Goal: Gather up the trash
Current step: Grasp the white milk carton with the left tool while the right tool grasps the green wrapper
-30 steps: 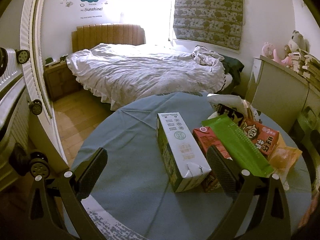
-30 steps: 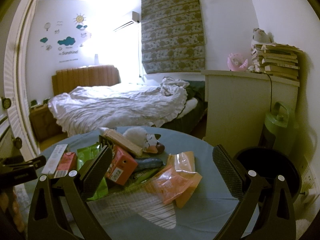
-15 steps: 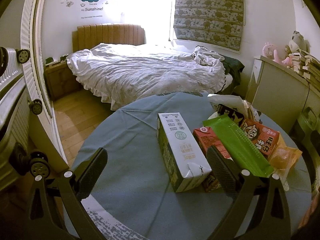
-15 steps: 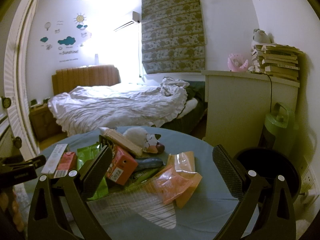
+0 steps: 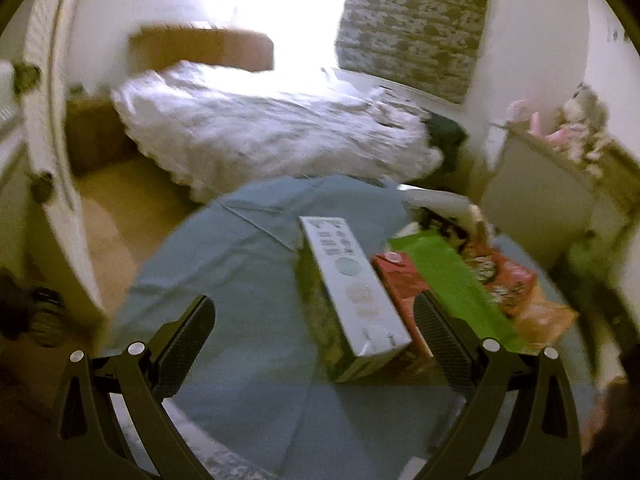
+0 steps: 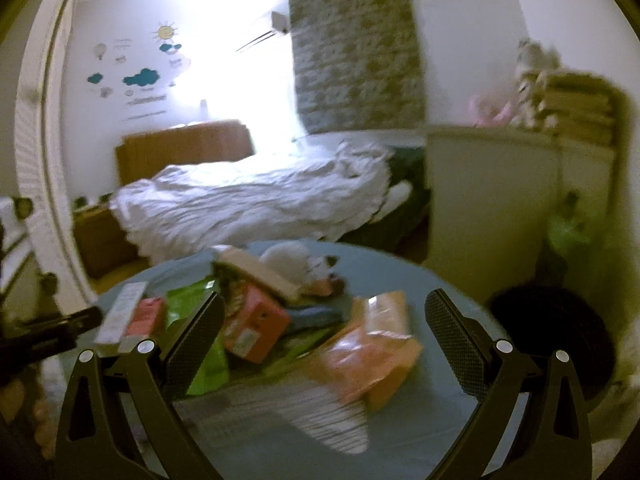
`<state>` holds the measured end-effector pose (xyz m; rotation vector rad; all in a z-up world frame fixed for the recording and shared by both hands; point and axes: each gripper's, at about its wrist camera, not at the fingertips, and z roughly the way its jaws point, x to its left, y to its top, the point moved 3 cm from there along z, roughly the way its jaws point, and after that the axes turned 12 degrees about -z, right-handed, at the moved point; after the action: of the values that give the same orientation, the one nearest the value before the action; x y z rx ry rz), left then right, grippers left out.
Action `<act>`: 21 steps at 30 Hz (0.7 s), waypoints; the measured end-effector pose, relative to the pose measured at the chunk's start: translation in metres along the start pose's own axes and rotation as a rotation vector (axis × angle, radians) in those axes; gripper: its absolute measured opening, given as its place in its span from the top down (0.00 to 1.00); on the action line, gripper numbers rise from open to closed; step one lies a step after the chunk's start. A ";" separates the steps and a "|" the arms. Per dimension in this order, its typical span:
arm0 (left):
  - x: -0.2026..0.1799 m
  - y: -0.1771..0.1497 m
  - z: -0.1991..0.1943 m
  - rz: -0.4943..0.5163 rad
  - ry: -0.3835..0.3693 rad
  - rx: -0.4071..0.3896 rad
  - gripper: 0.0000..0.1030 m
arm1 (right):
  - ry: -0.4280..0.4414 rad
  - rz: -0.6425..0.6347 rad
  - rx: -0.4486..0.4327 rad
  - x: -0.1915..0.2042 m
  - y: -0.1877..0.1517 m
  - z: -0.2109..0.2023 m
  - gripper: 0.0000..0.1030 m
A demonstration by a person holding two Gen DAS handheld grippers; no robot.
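A heap of trash lies on a round table with a blue cloth [image 5: 240,288]. In the left wrist view a long white carton [image 5: 352,288] lies on its side between the open fingers of my left gripper [image 5: 312,332], beside a small red carton [image 5: 400,284], a green wrapper [image 5: 452,280] and a red snack bag [image 5: 508,276]. In the right wrist view my right gripper [image 6: 324,336] hangs open over an orange packet [image 6: 368,356], a red box [image 6: 256,324] and a clear striped wrapper [image 6: 328,420]. Both views are blurred.
A black round bin [image 6: 560,340] stands on the floor right of the table. A white cabinet [image 6: 492,200] with books and soft toys is behind it. An unmade bed [image 5: 264,136] lies beyond the table, and a white door [image 5: 44,160] is at the left.
Both cameras have begun to move and the frames are now blurred. The left gripper has tilted down and nearer the white carton. Nothing on the table has shifted.
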<state>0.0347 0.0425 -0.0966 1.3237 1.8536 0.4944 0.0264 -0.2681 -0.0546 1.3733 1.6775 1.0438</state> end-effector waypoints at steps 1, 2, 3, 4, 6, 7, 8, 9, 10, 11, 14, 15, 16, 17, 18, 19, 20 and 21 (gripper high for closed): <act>0.001 0.001 0.004 -0.003 -0.008 0.024 0.05 | 0.029 -0.011 0.013 0.004 0.001 0.001 0.09; 0.003 0.004 0.010 -0.005 -0.016 0.053 0.05 | 0.062 -0.039 0.029 0.011 0.003 0.004 0.13; 0.004 0.005 0.014 -0.009 -0.025 0.072 0.06 | 0.087 -0.062 0.039 0.018 0.004 0.006 0.19; 0.004 0.008 0.020 -0.018 -0.045 0.099 0.07 | 0.113 -0.090 0.054 0.027 0.005 0.009 0.24; 0.001 0.009 0.028 -0.017 -0.060 0.124 0.18 | 0.157 -0.160 0.114 0.045 0.006 0.020 0.38; -0.001 0.011 0.034 -0.011 -0.066 0.145 0.24 | 0.171 -0.182 0.129 0.051 0.006 0.024 0.39; -0.003 0.012 0.040 -0.006 -0.069 0.169 0.34 | 0.187 -0.213 0.150 0.060 0.006 0.029 0.43; -0.003 0.014 0.045 -0.008 -0.080 0.184 0.34 | 0.204 -0.256 0.178 0.069 0.003 0.033 0.45; -0.003 0.016 0.050 -0.018 -0.092 0.199 0.34 | 0.212 -0.280 0.189 0.075 0.001 0.035 0.45; -0.003 0.019 0.054 -0.023 -0.093 0.206 0.34 | 0.219 -0.313 0.204 0.082 -0.001 0.038 0.45; -0.003 0.024 0.065 -0.024 -0.089 0.237 0.36 | 0.226 -0.390 0.266 0.099 -0.008 0.050 0.45; -0.001 0.023 0.070 -0.042 -0.100 0.262 0.36 | 0.225 -0.399 0.270 0.102 -0.009 0.054 0.45; 0.002 0.023 0.070 -0.061 -0.112 0.280 0.36 | 0.226 -0.405 0.301 0.105 -0.011 0.059 0.45; 0.003 0.023 0.071 -0.071 -0.117 0.290 0.35 | 0.237 -0.402 0.328 0.106 -0.013 0.065 0.43; 0.003 0.022 0.071 -0.072 -0.113 0.294 0.34 | 0.243 -0.399 0.346 0.106 -0.014 0.070 0.39; 0.002 0.021 0.071 -0.064 -0.111 0.294 0.34 | 0.242 -0.397 0.366 0.106 -0.016 0.075 0.39; 0.001 0.021 0.071 -0.054 -0.111 0.293 0.34 | 0.240 -0.398 0.375 0.108 -0.018 0.076 0.39; 0.001 0.022 0.072 -0.047 -0.109 0.293 0.35 | 0.245 -0.399 0.377 0.108 -0.019 0.078 0.41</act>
<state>0.1040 0.0422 -0.1260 1.4618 1.9125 0.1247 0.0695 -0.1522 -0.1080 1.0877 2.3050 0.7085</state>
